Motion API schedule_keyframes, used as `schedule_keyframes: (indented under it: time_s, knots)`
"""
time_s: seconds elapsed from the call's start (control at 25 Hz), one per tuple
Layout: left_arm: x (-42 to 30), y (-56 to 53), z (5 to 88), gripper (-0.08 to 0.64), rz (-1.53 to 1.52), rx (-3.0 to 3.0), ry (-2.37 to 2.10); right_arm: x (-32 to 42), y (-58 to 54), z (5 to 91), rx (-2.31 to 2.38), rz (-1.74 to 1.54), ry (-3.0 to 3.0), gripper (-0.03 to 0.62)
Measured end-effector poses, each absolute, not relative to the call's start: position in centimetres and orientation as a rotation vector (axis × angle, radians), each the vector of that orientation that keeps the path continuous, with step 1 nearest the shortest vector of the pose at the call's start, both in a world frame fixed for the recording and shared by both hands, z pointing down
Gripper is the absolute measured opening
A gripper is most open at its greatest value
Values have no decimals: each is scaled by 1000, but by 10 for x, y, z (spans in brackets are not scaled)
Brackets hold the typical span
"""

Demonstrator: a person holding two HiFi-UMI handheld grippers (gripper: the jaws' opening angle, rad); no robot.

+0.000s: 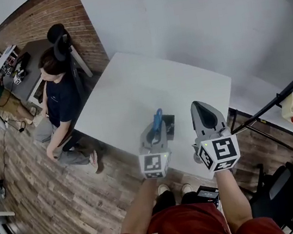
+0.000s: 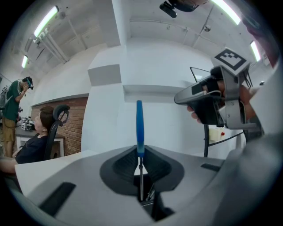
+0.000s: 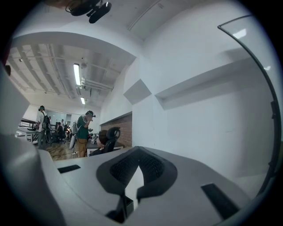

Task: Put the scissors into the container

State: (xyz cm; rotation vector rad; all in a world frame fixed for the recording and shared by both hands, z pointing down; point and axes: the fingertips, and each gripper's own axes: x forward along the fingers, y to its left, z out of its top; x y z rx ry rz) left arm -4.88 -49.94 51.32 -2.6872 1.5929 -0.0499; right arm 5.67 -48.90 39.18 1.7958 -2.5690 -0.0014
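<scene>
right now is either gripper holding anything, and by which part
The left gripper holds the scissors by the metal blade end, with the blue handle sticking out ahead. The right gripper holds nothing.

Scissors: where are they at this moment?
The scissors stand clamped in the left gripper, blue handle forward; in the head view they hang by the dark container at the white table's near edge.

Both grippers are held out level, side by side, on bare forearms [image 1: 142, 211]. The left gripper [image 1: 156, 124] is clamped on the scissors [image 2: 139, 128], with its fingers [image 2: 121, 167] squeezed onto the blades. The right gripper [image 1: 199, 106] is carried a bit higher, fingers [image 3: 154, 170] drawn together, nothing caught between them.
</scene>
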Motion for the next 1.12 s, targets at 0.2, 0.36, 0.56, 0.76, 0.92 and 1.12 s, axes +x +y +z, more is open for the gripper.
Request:
schedule_keyframes:
  time_s: [0.2, 0.36, 0.56, 0.76, 0.92, 1.12]
  knots:
    - [-50, -502, 514, 37, -27, -2695, 1629, 56, -493, 396, 1797, 14, -2566, 8]
    - [-50, -502, 511, 37, -4, -2684, 1649, 56, -495, 400, 1792, 24, -2566, 8]
    - [-52, -506, 519, 37, -73, -2659, 1620, 56, -498, 402, 1787, 34, -2573, 8]
    - [-50, -514, 511, 37, -29, -2674, 1644, 59, -501, 400, 1792, 36, -2575, 8]
    - [-49, -519, 516, 37, -62, -2665, 1638, 60, -503, 405, 1785, 45, -2572, 8]
    - [-52, -519, 531, 37, -117, -2663, 1668, 64, -505, 407, 1786, 55, -2571, 8]
